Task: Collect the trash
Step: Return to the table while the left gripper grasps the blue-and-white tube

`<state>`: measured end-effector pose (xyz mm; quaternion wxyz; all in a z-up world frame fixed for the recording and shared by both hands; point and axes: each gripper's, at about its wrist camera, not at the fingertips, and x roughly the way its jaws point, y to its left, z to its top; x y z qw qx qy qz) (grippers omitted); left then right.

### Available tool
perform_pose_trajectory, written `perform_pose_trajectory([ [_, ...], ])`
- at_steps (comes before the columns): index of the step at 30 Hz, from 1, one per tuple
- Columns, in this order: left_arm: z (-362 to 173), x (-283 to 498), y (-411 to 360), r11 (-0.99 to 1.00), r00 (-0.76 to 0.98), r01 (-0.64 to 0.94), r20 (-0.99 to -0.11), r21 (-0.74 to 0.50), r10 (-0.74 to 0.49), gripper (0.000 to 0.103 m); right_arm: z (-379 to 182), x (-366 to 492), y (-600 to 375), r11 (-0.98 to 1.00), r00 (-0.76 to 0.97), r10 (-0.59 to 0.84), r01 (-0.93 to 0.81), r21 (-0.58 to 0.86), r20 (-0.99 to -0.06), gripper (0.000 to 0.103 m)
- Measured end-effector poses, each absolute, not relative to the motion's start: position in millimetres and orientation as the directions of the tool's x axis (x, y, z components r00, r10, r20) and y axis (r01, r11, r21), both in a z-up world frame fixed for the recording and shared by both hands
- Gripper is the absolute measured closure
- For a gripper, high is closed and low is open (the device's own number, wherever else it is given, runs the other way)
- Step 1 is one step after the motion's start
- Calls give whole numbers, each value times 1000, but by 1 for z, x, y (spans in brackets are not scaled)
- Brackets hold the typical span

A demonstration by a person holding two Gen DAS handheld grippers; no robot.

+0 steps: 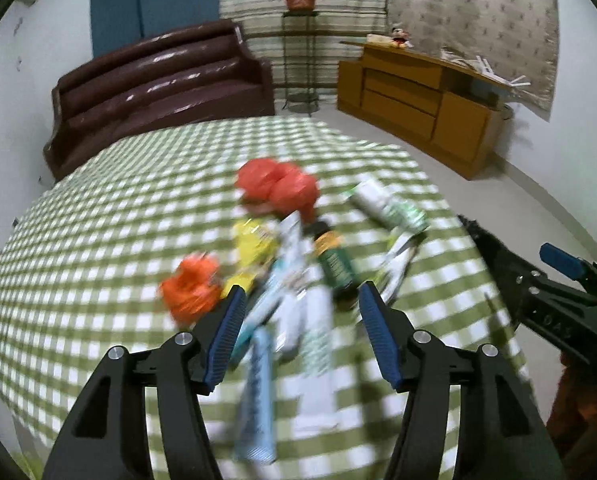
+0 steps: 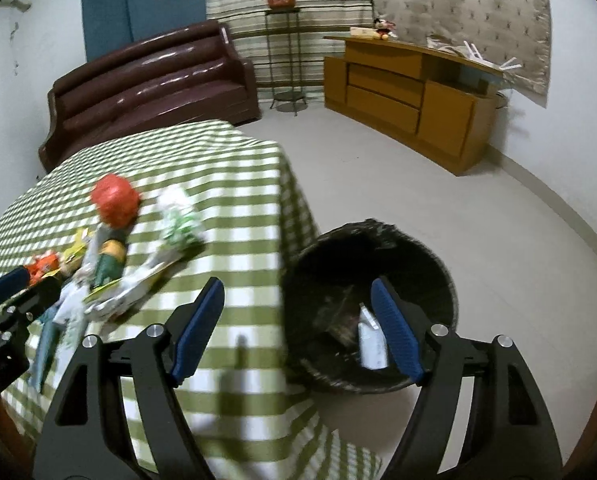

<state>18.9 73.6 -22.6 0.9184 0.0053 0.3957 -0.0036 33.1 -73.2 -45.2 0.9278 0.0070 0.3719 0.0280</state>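
A heap of trash lies on the green checked table [image 1: 98, 240]: a red crumpled bag [image 1: 276, 188], an orange wrapper [image 1: 192, 288], a yellow packet [image 1: 254, 244], a dark green bottle [image 1: 336, 264], white tubes [image 1: 318, 332] and a green-white wrapper [image 1: 390, 204]. My left gripper [image 1: 302, 300] is open above the heap's near side, empty. My right gripper [image 2: 298, 292] is open and empty, over the table's right edge and the black bin [image 2: 370, 304], which holds some trash. The red bag [image 2: 114, 200] and bottle [image 2: 110, 260] also show in the right wrist view.
A brown sofa [image 1: 158, 88] stands behind the table. A wooden cabinet [image 2: 410, 92] lines the far right wall, and a plant stand [image 2: 282, 44] is at the back. The right gripper [image 1: 558, 304] shows at the left wrist view's right edge. Grey floor [image 2: 498, 240] surrounds the bin.
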Motion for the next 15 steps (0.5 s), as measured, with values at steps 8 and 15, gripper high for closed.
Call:
perform_pose_trajectory([
  [8, -39, -7, 105, 1000, 662, -22, -749, -3, 12, 45, -49, 13, -34, 994, 711, 84, -106, 13, -698, 29],
  [15, -56, -12, 114, 1000, 635, -1, -772, -20, -15, 45, -51, 2, -14, 991, 710, 93, -132, -2, -698, 29],
])
